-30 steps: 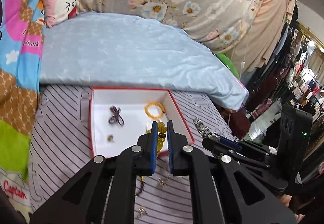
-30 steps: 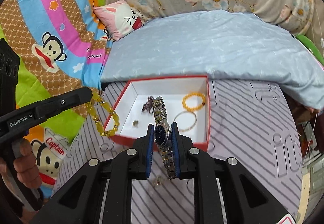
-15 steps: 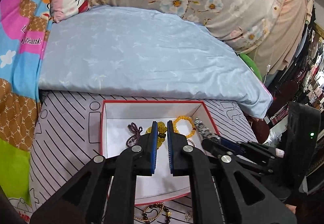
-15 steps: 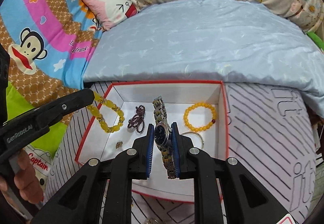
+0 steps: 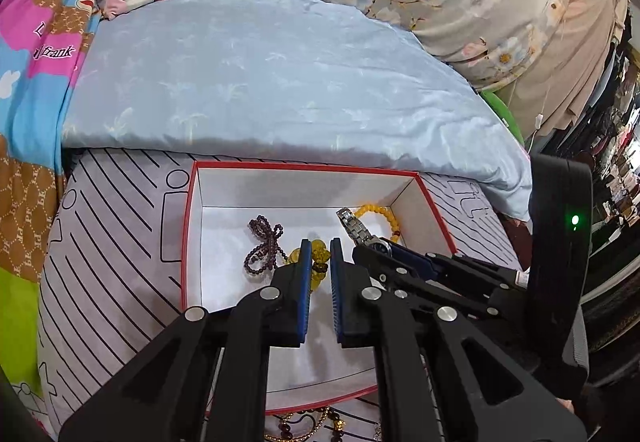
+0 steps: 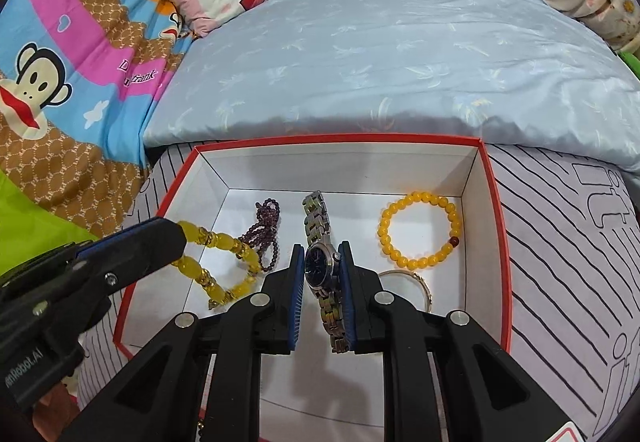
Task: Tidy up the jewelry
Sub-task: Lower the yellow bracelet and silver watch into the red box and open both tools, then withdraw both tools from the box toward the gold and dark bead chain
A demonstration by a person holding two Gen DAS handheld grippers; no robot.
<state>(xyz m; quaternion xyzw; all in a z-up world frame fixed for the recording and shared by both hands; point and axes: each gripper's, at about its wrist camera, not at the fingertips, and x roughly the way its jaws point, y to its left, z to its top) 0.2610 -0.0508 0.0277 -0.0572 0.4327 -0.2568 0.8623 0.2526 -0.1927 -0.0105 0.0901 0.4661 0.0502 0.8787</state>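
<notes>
Readable writing is scarce: "GenRobot.AI", partly cut off, runs along the left tool's handle at the lower left of the right wrist view, and the cartoon monkey blanket (image 6: 60, 82) carries "frank" on a pink band.

The red-edged white box (image 6: 500, 242) sits on a striped mat (image 6: 568, 242) on the bed, near a pale blue pillow (image 6: 380, 54). Inside lie three loose pieces: one dark purple bead strand (image 6: 268, 226), one orange bead bracelet (image 6: 420, 230) at the right, and one thin bangle (image 6: 420, 282) nearer, partly hidden.

The left tool (image 5: 319, 262) pinches one chunky yellow bead bracelet (image 6: 216, 262), hanging over the box's left half. The right tool (image 6: 320, 270) clamps one steel watch (image 6: 318, 242) by its dark dial, over the box's middle.

More beaded pieces (image 5: 304, 426), perhaps two, lie outside the near rim.
</notes>
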